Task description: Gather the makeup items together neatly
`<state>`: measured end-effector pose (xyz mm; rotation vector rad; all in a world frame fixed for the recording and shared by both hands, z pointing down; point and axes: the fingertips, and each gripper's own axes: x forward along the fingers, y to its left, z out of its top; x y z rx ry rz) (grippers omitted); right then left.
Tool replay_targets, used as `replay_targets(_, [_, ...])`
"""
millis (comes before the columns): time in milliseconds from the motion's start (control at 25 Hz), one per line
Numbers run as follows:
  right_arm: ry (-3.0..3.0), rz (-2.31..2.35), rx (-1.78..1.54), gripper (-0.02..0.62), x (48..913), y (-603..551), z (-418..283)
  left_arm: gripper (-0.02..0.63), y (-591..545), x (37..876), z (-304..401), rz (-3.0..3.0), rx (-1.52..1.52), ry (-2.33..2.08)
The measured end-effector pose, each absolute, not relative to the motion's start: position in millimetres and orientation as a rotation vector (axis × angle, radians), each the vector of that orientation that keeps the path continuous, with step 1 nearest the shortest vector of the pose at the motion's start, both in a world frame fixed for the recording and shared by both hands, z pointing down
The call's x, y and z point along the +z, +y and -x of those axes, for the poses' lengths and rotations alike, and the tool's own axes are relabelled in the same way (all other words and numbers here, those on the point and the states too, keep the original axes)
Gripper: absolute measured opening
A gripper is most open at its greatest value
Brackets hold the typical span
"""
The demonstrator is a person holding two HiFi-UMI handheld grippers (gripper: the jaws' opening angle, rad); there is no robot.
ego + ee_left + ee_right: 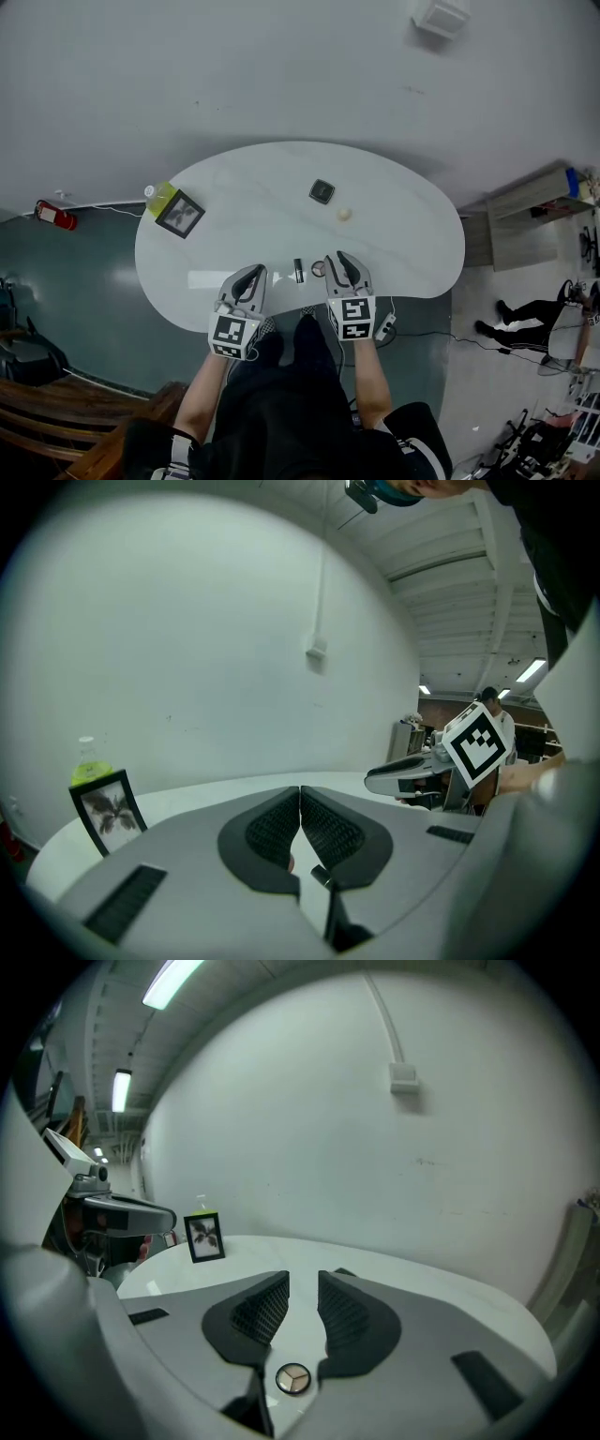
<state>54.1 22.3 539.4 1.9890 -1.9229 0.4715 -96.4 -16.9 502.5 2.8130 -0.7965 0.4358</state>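
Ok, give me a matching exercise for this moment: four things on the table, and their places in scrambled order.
Things:
1. picture frame
2. green bottle
3. square dark compact
4. round palette

Places:
A. on the table, just below the right claw, whose jaws stand apart
B. lying flat near the table's middle, toward the far side
C. standing upright near the table's left end
D. right behind the picture frame, at the left edge

Pairs: 1-C, 2-D, 3-B, 4-A.
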Motion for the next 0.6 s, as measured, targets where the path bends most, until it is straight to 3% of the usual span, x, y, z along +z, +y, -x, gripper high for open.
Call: replay_targets(600, [-1.913,-2.186,0.309,0.035,457,47,-58,0.020,-10,433,92,-2.932,0.287,-0.779])
